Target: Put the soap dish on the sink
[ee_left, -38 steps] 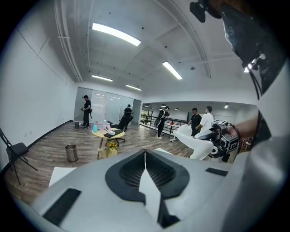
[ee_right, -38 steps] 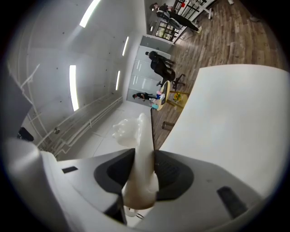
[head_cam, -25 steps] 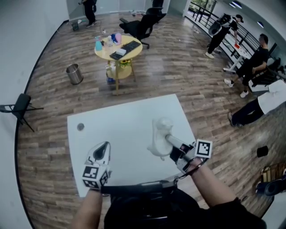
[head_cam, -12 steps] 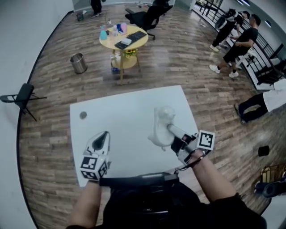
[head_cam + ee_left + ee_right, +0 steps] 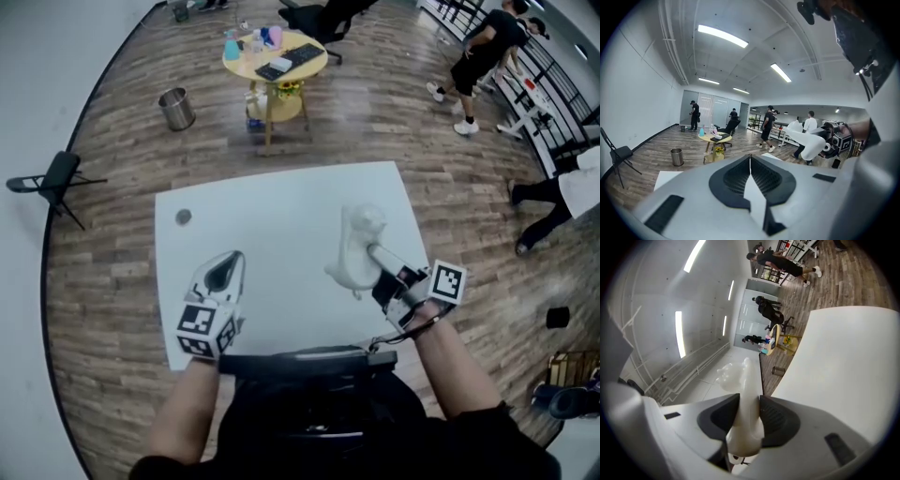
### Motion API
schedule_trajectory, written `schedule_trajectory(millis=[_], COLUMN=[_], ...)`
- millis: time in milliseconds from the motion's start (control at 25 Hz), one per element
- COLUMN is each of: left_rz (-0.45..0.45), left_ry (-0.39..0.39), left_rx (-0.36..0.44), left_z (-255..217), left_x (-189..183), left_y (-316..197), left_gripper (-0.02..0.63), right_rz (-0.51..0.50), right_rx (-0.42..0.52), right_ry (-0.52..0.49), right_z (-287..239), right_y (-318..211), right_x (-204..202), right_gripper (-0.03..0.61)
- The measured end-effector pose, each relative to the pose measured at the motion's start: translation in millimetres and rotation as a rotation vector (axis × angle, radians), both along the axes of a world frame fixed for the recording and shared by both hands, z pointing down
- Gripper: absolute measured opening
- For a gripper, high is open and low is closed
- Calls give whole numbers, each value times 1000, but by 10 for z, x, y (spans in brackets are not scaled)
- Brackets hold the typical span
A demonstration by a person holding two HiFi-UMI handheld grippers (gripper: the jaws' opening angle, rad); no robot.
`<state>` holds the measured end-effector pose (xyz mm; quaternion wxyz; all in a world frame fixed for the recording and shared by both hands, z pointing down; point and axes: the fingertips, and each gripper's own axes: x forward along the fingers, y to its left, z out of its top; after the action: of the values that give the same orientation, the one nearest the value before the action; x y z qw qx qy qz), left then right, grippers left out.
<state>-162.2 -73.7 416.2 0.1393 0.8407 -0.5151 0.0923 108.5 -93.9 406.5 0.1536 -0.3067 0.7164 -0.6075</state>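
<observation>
The soap dish [image 5: 357, 246] is a glossy white moulded piece with a lumpy, animal-like end. My right gripper [image 5: 373, 255] is shut on its narrow end and holds it above the right half of the white table [image 5: 272, 216]. In the right gripper view the soap dish [image 5: 745, 390] stands pinched between the two dark pads [image 5: 718, 416], tipped on its side. My left gripper [image 5: 225, 270] hovers over the table's near left part, shut and empty. In the left gripper view its pads [image 5: 736, 176] meet along a thin line, and the held soap dish [image 5: 813, 143] shows at the right. No sink is in view.
A small dark round thing [image 5: 183, 217] lies near the table's far left corner. Beyond the table are a round yellow side table [image 5: 274, 52] with clutter, a metal bin [image 5: 176, 108], a folding chair [image 5: 56, 178] at the left, and people [image 5: 483, 47] on the wooden floor at the right.
The head view has shifted, so the table and both grippers sit a little higher in the picture. Relative to the table, neither gripper nor the soap dish has visibly moved.
</observation>
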Motion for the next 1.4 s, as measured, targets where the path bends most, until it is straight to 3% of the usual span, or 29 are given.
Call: schedule_trajectory(millis=[360,760,1080,1400], left_rz=[-33,-96,-121,-106], left_ry=[-34,3,-28,-37], left_rx=[-37,-43,-16,-42], left_z=[230,427,414,499], left_x=[-47,-189,-135,-53], left_y=[-130,-648,-733,-745], left_gripper=[9,9,9,9], right_rz=[13,33,29,31], right_rx=[-29,-101,-125,-149], right_ry=[38,103,111,122], right_z=[324,857,958,1083], right_y=[-76,-346,-410,-361], right_x=[80,59,68,119], right_gripper=[135,135,135,135])
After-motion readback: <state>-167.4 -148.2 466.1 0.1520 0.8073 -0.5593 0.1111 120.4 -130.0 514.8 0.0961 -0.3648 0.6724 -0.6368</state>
